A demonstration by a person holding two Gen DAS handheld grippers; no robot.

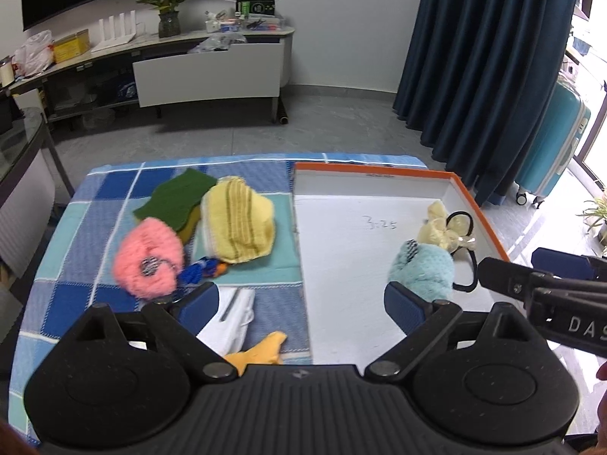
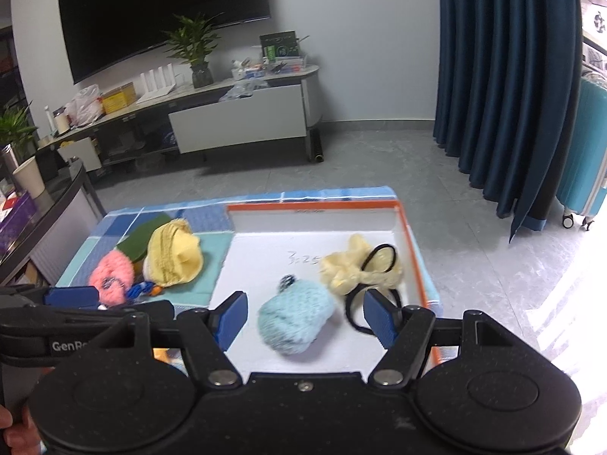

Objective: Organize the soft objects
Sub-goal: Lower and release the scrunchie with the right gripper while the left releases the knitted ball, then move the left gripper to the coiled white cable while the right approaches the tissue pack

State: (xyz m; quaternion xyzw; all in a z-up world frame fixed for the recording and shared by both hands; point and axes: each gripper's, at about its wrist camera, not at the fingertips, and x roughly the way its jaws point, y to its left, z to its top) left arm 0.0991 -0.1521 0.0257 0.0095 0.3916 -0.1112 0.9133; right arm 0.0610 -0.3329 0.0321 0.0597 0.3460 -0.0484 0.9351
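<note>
An orange-rimmed white box [image 1: 373, 170] [image 2: 315, 208] lies on a blue checked cloth [image 1: 76, 284]. Inside it are a light blue fluffy pouch [image 1: 425, 271] [image 2: 294, 318], a pale yellow scrunchie bow [image 1: 442, 227] [image 2: 353, 269] and a black hair tie [image 1: 468, 276] [image 2: 353, 313]. Left of the box lie a pink fluffy pouch [image 1: 150, 258] [image 2: 112, 275], a yellow striped cloth [image 1: 239, 223] [image 2: 172, 256], a green sponge [image 1: 172, 199], a white item [image 1: 233, 318] and an orange piece [image 1: 261, 352]. My left gripper [image 1: 299, 305] is open above the box's left edge. My right gripper [image 2: 305, 320] is open around the blue pouch.
A small blue and orange trinket [image 1: 205, 269] lies between the pink pouch and the yellow cloth. Beyond the table is grey floor, a low TV cabinet [image 1: 208, 72], dark blue curtains [image 1: 485, 76] and a teal suitcase [image 1: 550, 148]. A glass table [image 2: 45, 204] stands at the left.
</note>
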